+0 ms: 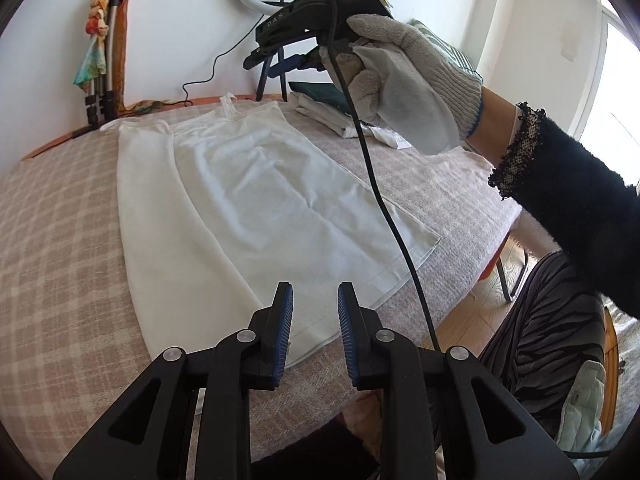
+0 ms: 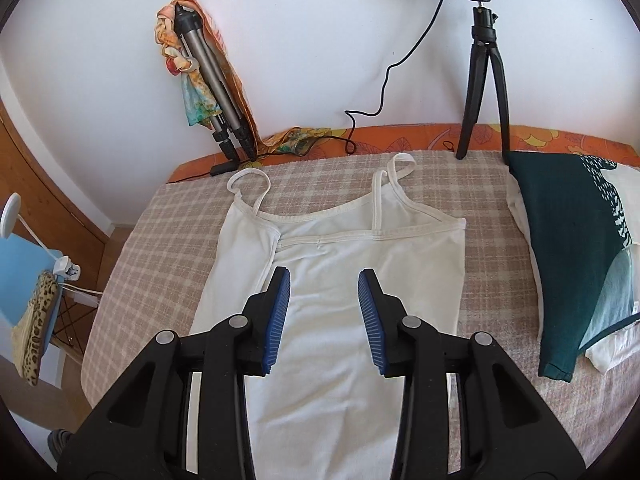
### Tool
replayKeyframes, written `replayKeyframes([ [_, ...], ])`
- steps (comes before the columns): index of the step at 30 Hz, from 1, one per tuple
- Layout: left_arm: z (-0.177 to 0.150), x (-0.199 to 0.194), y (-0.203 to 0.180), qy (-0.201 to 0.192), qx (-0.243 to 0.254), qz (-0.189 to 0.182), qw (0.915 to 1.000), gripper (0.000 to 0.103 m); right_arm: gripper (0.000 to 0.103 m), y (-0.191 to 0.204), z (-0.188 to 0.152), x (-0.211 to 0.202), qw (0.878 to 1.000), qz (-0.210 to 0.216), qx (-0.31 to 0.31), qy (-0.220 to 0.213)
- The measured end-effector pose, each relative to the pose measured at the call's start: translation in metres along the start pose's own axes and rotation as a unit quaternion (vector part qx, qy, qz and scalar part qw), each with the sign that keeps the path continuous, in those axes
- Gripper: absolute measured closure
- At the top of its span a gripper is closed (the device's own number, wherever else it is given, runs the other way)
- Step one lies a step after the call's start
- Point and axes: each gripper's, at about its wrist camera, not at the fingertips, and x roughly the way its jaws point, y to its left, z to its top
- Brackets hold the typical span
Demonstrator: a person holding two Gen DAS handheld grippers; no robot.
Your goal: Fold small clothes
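Note:
A white camisole (image 1: 256, 196) lies flat on the checked table cover (image 1: 60, 240), straps toward the wall, with its left side folded inward. It also shows in the right wrist view (image 2: 340, 280), with its straps (image 2: 248, 184) at the far end. My left gripper (image 1: 315, 300) is open and empty, just above the hem near the table's front edge. My right gripper (image 2: 324, 284) is open and empty, held above the garment's middle. In the left wrist view the right gripper (image 1: 280, 52) is raised high in a gloved hand (image 1: 404, 80).
A stack of folded clothes with a dark green piece on top (image 2: 572, 248) lies at the right. A ring-light tripod (image 2: 484, 88) and a folded tripod with a scarf (image 2: 208, 88) stand at the back by the wall. A cable (image 1: 384, 208) hangs from the right gripper.

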Motion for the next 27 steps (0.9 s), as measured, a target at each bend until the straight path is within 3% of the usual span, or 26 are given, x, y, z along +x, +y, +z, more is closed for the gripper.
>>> replayKeyframes([
  [5, 0.007, 0.012, -0.019, 0.003, 0.013, -0.012, 0.9998, 0.082, 0.065, -0.039, -0.028, -0.039, 1.0, -0.013, 0.012, -0.007],
  [12, 0.016, 0.045, -0.078, 0.009, 0.074, -0.041, 0.9964, 0.075, 0.065, -0.094, -0.048, -0.065, 0.999, 0.016, 0.047, -0.01],
  [18, 0.021, 0.075, -0.118, 0.019, 0.119, -0.032, 0.9922, 0.075, 0.065, -0.126, -0.056, -0.064, 0.995, 0.062, 0.082, -0.001],
  [23, 0.026, 0.099, -0.132, 0.038, 0.138, -0.018, 0.9895, 0.075, 0.065, -0.143, -0.053, -0.061, 0.992, 0.074, 0.105, -0.003],
  [26, 0.027, 0.109, -0.138, 0.045, 0.141, -0.008, 0.9889, 0.056, 0.065, -0.146, -0.051, -0.052, 0.99, 0.09, 0.11, 0.006],
  [27, 0.027, 0.112, -0.139, 0.043, 0.141, -0.001, 0.989, 0.056, 0.065, -0.146, -0.05, -0.048, 0.99, 0.092, 0.109, 0.009],
])
